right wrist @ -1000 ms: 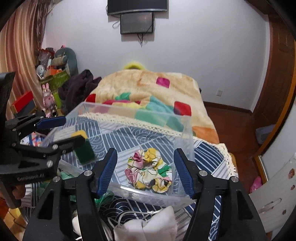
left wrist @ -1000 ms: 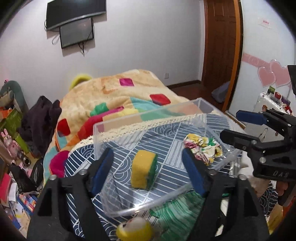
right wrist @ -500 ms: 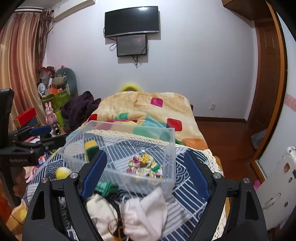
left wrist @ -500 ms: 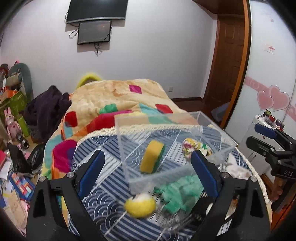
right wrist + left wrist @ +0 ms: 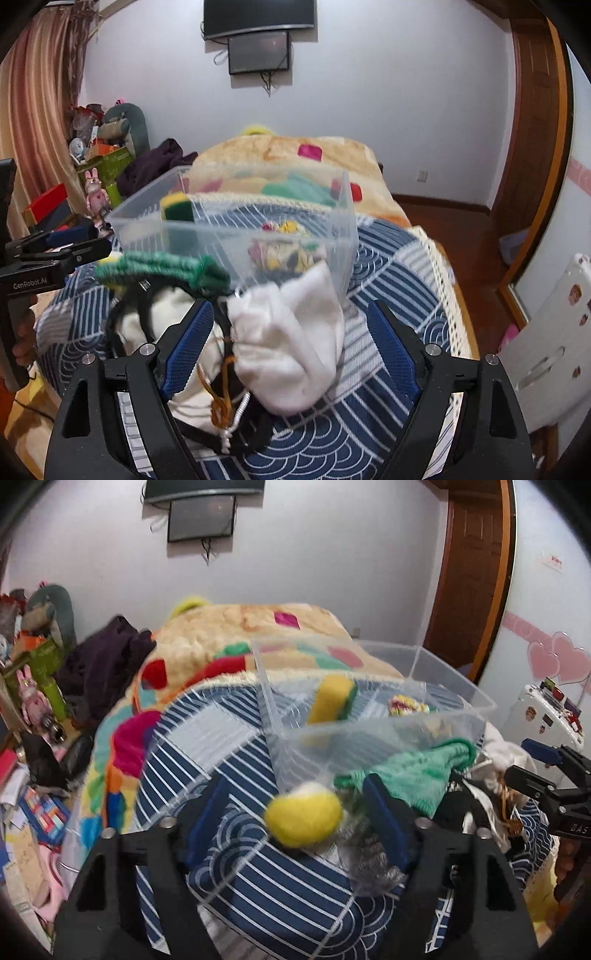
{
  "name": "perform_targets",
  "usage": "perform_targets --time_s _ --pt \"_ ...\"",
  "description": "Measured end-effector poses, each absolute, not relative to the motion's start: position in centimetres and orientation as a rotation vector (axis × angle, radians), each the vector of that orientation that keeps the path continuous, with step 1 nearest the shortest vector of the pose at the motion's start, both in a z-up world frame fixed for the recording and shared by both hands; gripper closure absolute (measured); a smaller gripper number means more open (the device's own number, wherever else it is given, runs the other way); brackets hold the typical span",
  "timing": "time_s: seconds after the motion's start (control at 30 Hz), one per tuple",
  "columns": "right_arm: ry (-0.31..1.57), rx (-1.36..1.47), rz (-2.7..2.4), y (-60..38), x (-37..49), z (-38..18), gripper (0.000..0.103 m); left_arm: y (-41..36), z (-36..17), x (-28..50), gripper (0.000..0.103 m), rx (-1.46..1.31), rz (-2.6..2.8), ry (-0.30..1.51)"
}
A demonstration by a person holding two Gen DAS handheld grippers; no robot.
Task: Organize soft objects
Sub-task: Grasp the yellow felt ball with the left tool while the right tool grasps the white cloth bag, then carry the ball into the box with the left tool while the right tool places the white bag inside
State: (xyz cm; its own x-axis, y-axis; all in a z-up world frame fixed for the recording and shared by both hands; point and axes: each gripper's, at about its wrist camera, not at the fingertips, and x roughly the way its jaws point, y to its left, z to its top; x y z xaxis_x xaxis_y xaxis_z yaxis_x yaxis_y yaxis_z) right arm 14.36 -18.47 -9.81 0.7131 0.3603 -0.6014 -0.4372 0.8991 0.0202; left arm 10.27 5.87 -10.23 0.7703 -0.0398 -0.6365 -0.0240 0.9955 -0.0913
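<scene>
Tongs on both sides are spread wide and pinch nothing. Left tongs hang low over the counter, which is draped in a navy cloth with white stripes and wave patterns; a fuzzy yellow ball lies between their blue pads, though whether the pads touch it is blurred. At about 1 o'clock from the ball a green knit cloth lies bunched against the front wall of a clear plastic bin. Inside the bin a yellow-and-green sponge stands tilted on edge, and at 3 o'clock from it, apart, sits a floral scrunchie.

Right tongs hover over a white cloth pouch that lies just in front of the bin, between the blue pads without clear contact. At 7 o'clock from the pouch, a brown cord and a white drawstring trail over dark straps. The green cloth lies at 10 o'clock from the pouch, touching the bin's near wall. The sponge stands at the bin's far left corner, the scrunchie toward its near right. Beyond the counter lies a bed with a patchwork blanket.
</scene>
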Motion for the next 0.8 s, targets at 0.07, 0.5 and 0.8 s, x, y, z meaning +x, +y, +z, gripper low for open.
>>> perform_targets --time_s 0.07,0.5,0.8 --pt "0.662 -0.11 0.447 -18.9 14.4 -10.4 0.023 5.9 -10.9 10.3 0.038 -0.106 -0.007 0.703" --pt "0.719 -0.031 0.54 -19.5 14.2 -11.5 0.079 5.1 -12.0 10.0 0.058 -0.113 -0.031 0.719" --pt "0.612 -0.049 0.518 -19.8 13.0 -8.4 0.081 6.0 -9.4 8.3 0.059 -0.135 -0.029 0.654"
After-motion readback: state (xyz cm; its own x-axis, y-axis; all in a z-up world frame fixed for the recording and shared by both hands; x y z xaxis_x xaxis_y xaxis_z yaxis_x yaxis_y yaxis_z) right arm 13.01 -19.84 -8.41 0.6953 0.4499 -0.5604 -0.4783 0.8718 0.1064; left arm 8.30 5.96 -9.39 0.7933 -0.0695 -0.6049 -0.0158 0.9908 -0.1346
